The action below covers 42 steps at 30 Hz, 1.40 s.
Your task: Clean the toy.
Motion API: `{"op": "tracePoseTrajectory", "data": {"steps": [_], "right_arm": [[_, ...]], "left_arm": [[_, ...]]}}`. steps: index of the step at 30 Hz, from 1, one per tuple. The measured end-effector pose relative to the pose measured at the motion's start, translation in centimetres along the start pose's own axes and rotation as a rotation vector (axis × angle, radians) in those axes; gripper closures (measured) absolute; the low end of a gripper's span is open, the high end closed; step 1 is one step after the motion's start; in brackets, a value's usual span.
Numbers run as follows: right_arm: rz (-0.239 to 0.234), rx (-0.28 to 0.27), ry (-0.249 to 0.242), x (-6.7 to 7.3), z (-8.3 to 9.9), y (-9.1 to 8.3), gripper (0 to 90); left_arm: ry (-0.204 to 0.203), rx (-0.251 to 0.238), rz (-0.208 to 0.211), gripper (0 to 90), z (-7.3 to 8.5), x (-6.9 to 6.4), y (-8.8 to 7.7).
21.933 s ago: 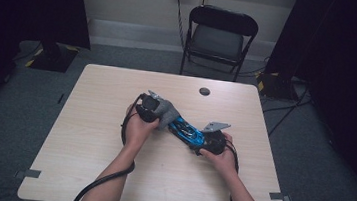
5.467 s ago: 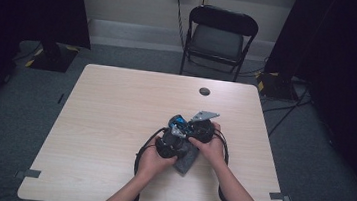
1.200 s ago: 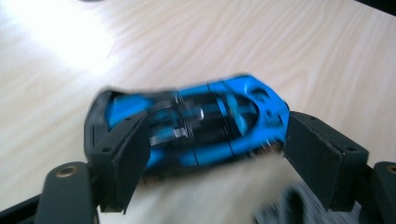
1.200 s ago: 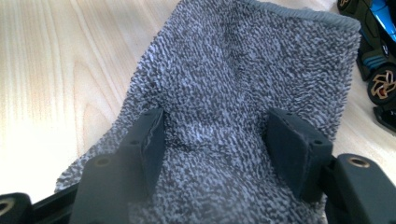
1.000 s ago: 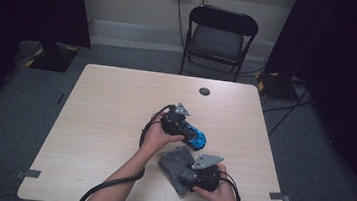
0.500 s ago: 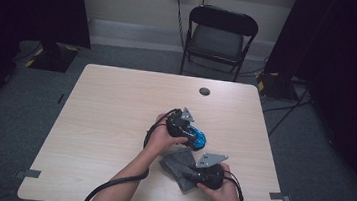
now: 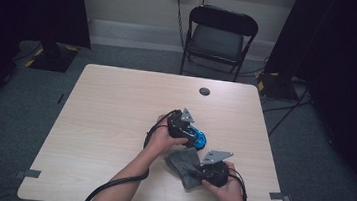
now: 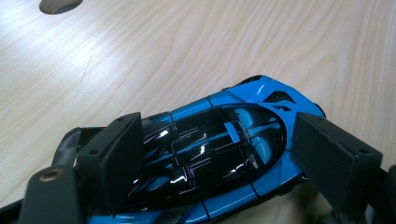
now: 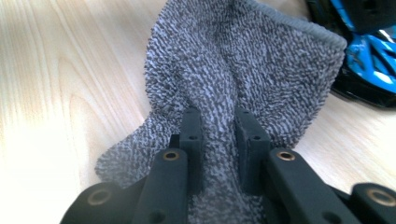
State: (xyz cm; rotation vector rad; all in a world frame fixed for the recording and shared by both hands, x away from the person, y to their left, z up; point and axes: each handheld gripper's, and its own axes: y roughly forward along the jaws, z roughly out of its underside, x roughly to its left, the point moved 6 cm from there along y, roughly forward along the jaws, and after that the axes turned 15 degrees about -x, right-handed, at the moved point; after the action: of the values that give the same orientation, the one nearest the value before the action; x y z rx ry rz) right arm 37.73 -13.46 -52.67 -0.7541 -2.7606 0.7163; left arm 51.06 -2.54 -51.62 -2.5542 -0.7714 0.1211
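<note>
Your blue toy sports car (image 8: 219, 154) sits on the wooden table (image 7: 114, 119), right of centre, and your left gripper (image 8: 215, 158) straddles it with a pad at each flank of the black canopy, clamped on the body. Just beside the car, toward you, lies the grey terry cloth (image 9: 243, 70). Your right gripper (image 9: 218, 140) has just been closing and now pinches a raised fold of that cloth between narrow jaws.
</note>
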Motion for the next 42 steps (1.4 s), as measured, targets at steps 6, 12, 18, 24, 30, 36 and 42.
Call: {"op": "tracePoseTrajectory", "data": {"steps": [6,12,18,24,30,36,42], "right_arm": [[0.005,-0.010,0.008,-0.7,0.5,-0.6,65.1],[0.072,-0.066,0.046,-1.0,0.0,-1.4,34.3],[0.083,-0.030,0.020,-0.5,0.6,-0.3,25.2],[0.081,0.025,-0.003,-0.3,0.6,-0.1,53.8],[0.057,0.033,0.000,0.0,0.5,-0.3,72.3],[0.082,0.019,0.067,-1.0,0.3,-1.9,73.5],[0.184,-0.038,0.158,-3.9,-0.3,-5.2,73.5]], "left_arm": [[-0.003,-0.006,-0.002,17.1,0.0,0.0,0.0],[-0.001,-0.002,-0.001,17.2,0.0,0.0,0.0],[-0.002,0.003,0.000,17.2,-0.1,0.0,0.0],[0.002,0.004,0.005,18.1,0.0,0.1,0.0],[0.009,0.011,0.004,20.9,-0.1,0.2,0.0],[0.017,-0.001,0.007,21.8,0.1,0.3,-0.2],[0.015,-0.003,0.004,21.5,0.1,0.1,-0.1]]}}
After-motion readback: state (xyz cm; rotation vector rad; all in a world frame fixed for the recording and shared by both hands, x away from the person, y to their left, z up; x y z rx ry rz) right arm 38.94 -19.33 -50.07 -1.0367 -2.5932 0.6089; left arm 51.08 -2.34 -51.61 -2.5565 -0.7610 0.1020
